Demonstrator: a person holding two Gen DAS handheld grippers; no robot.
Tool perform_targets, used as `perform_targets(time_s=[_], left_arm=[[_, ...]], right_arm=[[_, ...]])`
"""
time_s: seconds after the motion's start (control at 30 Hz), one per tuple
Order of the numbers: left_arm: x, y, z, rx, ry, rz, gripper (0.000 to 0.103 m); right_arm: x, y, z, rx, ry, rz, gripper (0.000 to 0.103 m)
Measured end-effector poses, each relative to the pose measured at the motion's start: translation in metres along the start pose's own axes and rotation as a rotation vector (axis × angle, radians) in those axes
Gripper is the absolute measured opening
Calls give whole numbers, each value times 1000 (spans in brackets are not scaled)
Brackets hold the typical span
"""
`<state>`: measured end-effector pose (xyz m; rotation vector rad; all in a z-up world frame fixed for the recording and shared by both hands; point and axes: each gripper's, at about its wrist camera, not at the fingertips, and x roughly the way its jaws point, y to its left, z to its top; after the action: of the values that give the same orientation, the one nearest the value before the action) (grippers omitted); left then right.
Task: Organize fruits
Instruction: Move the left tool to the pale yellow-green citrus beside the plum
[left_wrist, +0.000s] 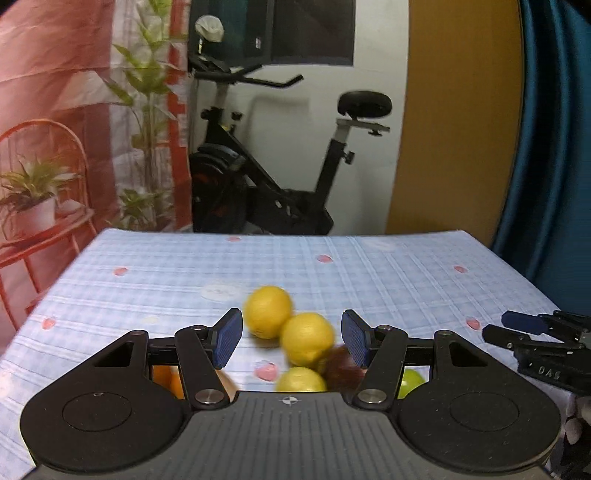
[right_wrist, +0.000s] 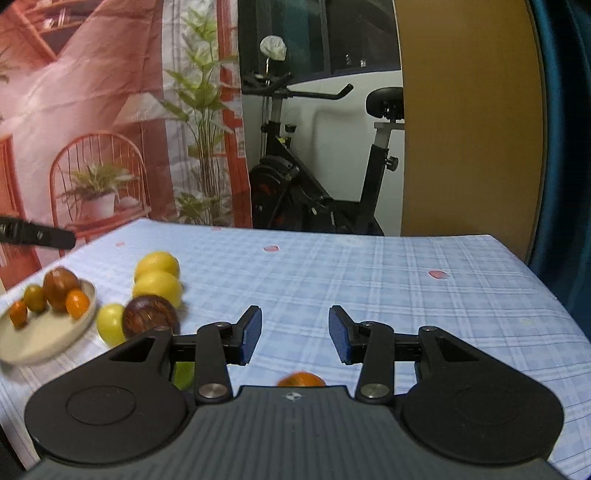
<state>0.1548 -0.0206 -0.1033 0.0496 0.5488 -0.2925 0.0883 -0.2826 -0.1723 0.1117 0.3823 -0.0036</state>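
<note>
Dim indoor light, soft shadows. Motion blur smears the lemons (left_wrist: 288, 325) in the left wrist view and the plate (right_wrist: 48, 332) in the right. Fisheye bends the table (right_wrist: 369, 280) edges.

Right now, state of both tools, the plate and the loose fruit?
Left tool: open, empty, above the lemons.
Right tool: open, empty.
Plate: holds four small fruits.
Two lemons: on cloth, touching, off plate.
Brown fruit: on cloth beside plate.

Right gripper (left_wrist: 532, 332) side, seen at the right edge of the left wrist view: raised letters that read roughly "DAS", blurred.
Sticker on the dark panel (left_wrist: 258, 42) far behind the exercise bike: too small to read.
</note>
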Motion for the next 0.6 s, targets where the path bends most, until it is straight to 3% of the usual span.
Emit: perform_targets(time_s=[0.1,0.23,0.6], left_arm=[[16,-10,-13,-34,73,-37,62],[23,-24,-38,24,97,-64,62],[19,-10,-42,6,32,-30,62]], right_arm=[[1,-4,-4,-9,13,-6,44],[2,-5,-8,12,19,-13,44],[16,-4,-18,2,79,-35,50]])
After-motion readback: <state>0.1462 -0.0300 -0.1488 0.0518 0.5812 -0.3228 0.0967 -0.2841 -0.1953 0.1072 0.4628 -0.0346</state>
